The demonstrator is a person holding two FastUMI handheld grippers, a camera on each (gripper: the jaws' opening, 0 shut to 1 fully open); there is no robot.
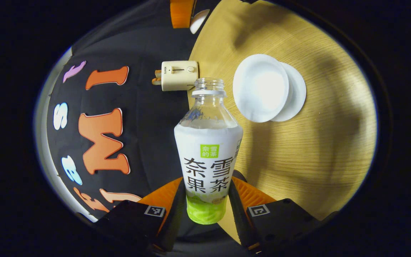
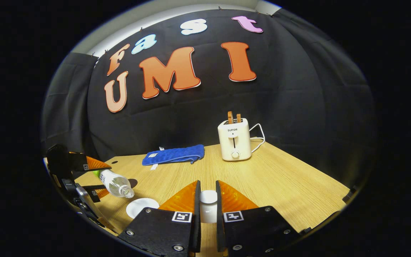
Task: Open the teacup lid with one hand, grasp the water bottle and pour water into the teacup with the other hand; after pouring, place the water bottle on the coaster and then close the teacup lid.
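The right gripper has both fingers pressed against a small white lid. At the left edge, the left gripper grips the water bottle, which is tilted with its open mouth down over a round white teacup on the wooden table. A folded blue cloth lies near the back edge. A cream toaster stands upright to its right, with two slices protruding and a white cord behind.

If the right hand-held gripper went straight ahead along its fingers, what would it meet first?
Probably the toaster at the back of the table, slightly right of dead ahead. The right hand-held gripper, shut on the teacup lid, has bare wood before it; depth is uncertain.
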